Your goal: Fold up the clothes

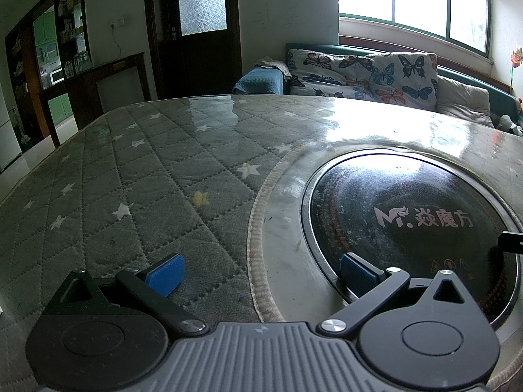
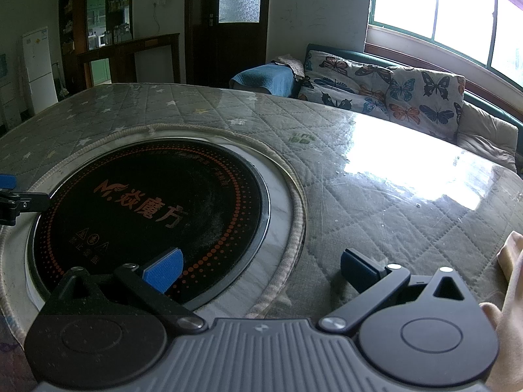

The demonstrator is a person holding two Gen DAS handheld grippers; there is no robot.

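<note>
Left tool [image 1: 260, 271]: blue pads spread wide with nothing between them; it sits low over the table, one pad above the quilted cover, the other above the rim of the round cooktop.
Right tool [image 2: 261, 269]: likewise spread wide and holding nothing; its left pad is over the cooktop, its right pad over the quilted cover.
Hand [image 2: 510, 310]: bare skin shows at the right edge of the right wrist view, beside the tool's body.
Between the tools: the black induction cooktop [image 1: 415, 225] set into the table lies to the right of the left tool and to the left of the right tool, so the two flank it.
Table [image 1: 137, 176]: a grey star-quilted cover under a glossy clear sheet; no garment lies on the part either camera shows.
Clothes: not in view in either picture, so their direction, long axis and the nearer tool cannot be told.
Likely step: judged from the open tools and no cloth in sight, folding has not begun; a garment must first be brought in.
Beyond the table: a sofa with butterfly cushions [image 1: 385, 72] under the window, and a dark door [image 1: 199, 29].
</note>
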